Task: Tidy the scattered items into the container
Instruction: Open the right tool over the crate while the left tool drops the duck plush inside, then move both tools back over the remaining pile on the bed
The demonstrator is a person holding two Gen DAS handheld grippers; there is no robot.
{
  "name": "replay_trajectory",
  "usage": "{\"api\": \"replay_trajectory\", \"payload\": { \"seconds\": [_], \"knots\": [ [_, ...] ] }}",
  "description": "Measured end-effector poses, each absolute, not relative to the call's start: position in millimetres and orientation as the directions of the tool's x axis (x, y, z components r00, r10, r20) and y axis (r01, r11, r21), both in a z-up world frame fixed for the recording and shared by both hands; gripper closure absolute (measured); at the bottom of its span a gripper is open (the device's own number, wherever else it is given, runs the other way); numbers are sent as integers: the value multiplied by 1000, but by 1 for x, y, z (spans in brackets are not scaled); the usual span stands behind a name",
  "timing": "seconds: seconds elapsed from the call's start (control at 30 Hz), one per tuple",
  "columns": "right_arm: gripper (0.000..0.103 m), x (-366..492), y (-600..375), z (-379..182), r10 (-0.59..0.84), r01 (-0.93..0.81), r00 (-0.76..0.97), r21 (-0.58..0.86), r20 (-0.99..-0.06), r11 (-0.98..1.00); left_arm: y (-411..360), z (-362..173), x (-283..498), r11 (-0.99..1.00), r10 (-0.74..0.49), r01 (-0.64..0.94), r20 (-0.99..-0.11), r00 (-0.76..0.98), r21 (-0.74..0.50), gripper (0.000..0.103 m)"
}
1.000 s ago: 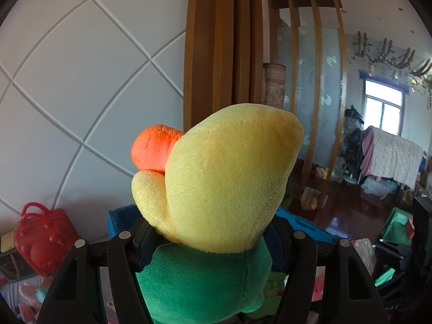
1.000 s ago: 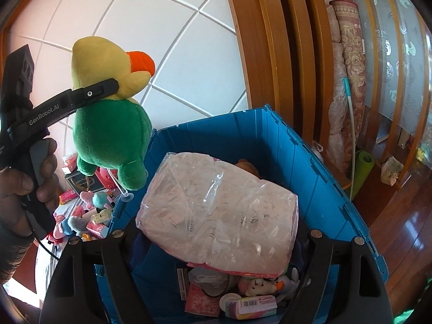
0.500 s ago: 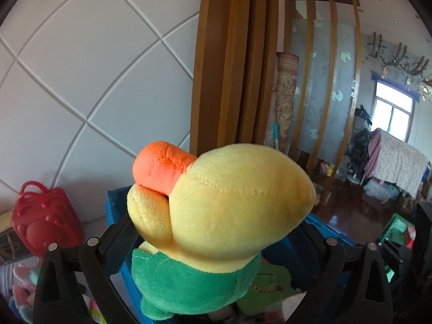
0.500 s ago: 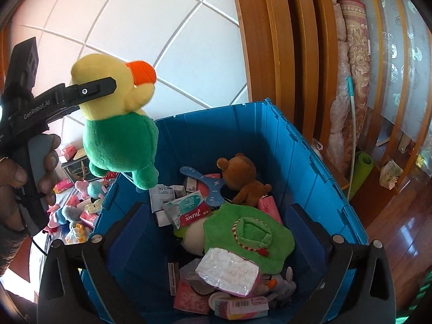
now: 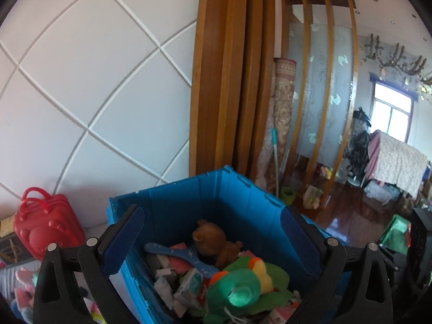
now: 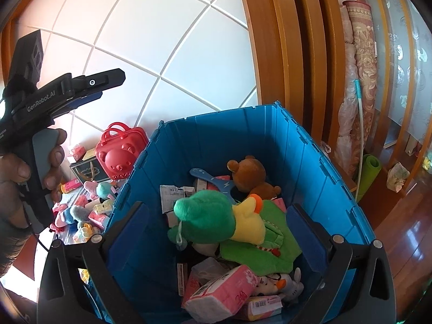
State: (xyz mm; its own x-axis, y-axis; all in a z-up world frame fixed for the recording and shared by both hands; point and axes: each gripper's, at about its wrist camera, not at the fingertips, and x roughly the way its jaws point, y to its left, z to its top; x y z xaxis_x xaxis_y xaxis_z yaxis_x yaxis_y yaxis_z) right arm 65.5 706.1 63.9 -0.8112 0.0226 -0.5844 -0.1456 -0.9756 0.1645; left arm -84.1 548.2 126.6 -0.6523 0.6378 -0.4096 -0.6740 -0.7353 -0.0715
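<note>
left gripper (image 5: pixel 213 240): jaws spread wide, nothing between them, low centre of frame over blue container (image 5: pixel 243 191) | right gripper (image 6: pixel 216 232): jaws spread wide, empty | green-and-yellow plush duck (image 6: pixel 216 216): lying inside container on other toys, below and between right gripper's fingers, touching neither | brown teddy (image 6: pixel 248 172): behind duck, toward far wall

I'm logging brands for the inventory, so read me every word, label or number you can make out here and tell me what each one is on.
"GenRobot.AI": white lettering on the side of the left gripper.
"Pilal...": raised lettering low on the red bear case, cut off by the blue crate; uncertain.
Barcode label on the pink box: too small to read.
Red print on the pink tissue pack: blurred, unreadable.
White cartons in the crate: print too small.
</note>
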Motion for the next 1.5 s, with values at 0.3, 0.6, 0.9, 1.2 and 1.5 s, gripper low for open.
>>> {"api": "replay_trajectory", "payload": {
  "seconds": [0.3, 0.6, 0.9, 1.2, 1.5],
  "knots": [
    [0, 53, 674, 66, -42, -68, -810, 165, -585, -984, 490, 114, -83, -799, 568, -596, -423, -706, -79, 1],
    [0, 25, 611, 64, -152, 77, -788, 149, -597, -986, 382, 84, -80, -902, 407, -425, -473, -781, -75, 1],
    [0, -7, 528, 55, -271, 240, -739, 134, -617, -961, 261, 46, -66, -972, 221, -231, -540, -812, -49, 1],
    [0, -30, 428, 38, -335, 331, -681, 135, -650, -934, 147, -3, -57, -996, 73, -90, -628, -775, -5, 1],
    [0, -43, 344, -5, -336, 359, -615, 126, -713, -925, 52, -57, -58, -999, 11, -37, -709, -705, 22, 1]
  ]
}}
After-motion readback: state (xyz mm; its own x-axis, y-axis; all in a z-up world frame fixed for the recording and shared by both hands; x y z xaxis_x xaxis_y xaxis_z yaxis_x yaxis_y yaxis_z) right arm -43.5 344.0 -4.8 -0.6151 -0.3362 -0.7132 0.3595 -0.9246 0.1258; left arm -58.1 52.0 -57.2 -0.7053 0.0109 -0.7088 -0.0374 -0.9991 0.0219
